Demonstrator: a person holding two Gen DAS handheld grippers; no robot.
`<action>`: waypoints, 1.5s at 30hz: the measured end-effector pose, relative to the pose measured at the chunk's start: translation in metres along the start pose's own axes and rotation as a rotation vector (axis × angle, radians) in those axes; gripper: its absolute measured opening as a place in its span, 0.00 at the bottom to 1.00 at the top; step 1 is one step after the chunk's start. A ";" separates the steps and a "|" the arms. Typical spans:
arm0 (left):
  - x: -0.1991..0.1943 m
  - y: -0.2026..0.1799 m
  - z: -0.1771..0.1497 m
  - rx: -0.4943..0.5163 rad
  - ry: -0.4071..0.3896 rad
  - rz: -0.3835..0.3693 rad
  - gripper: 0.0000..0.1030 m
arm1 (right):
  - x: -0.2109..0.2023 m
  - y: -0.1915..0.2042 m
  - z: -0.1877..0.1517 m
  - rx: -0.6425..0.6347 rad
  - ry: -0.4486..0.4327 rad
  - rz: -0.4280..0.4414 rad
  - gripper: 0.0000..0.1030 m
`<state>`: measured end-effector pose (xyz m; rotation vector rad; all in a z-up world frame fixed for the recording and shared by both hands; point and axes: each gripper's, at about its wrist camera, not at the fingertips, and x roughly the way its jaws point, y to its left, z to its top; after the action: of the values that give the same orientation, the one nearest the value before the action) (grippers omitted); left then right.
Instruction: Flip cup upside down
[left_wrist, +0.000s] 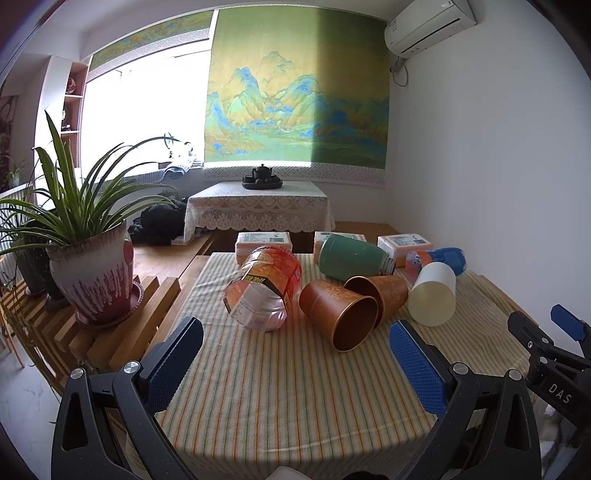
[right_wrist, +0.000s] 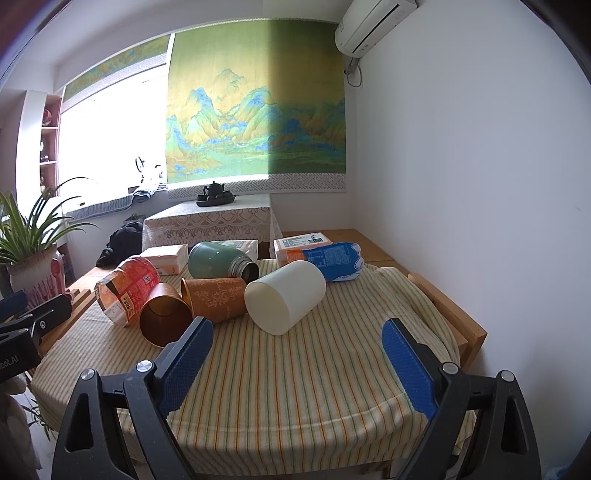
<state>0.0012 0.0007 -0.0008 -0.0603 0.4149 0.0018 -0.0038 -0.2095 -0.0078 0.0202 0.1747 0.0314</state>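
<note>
White cup (right_wrist: 285, 297) on its side, closed base toward camera, both hand-held grippers (left_wrist: 295, 363) (right_wrist: 297, 363) wide, empty.

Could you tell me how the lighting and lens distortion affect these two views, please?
Left wrist view: the window is blown out to white, the potted plant is backlit, and the corners are vignetted. Right wrist view: the fisheye bends the striped tablecloth edge, and a shadow darkens the right part of the landscape hanging.
</note>
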 end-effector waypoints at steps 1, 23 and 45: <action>0.000 0.000 0.000 0.001 0.005 -0.001 0.99 | 0.000 0.000 0.000 0.000 0.000 0.000 0.88; 0.026 -0.014 0.006 0.028 0.069 -0.044 0.99 | 0.021 -0.017 0.005 0.037 0.065 0.015 0.88; 0.065 -0.065 0.027 0.204 0.138 -0.089 0.99 | 0.098 -0.097 0.058 0.073 0.163 0.039 0.88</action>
<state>0.0722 -0.0637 0.0013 0.1232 0.5478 -0.1325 0.1056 -0.3046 0.0302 0.0938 0.3379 0.0658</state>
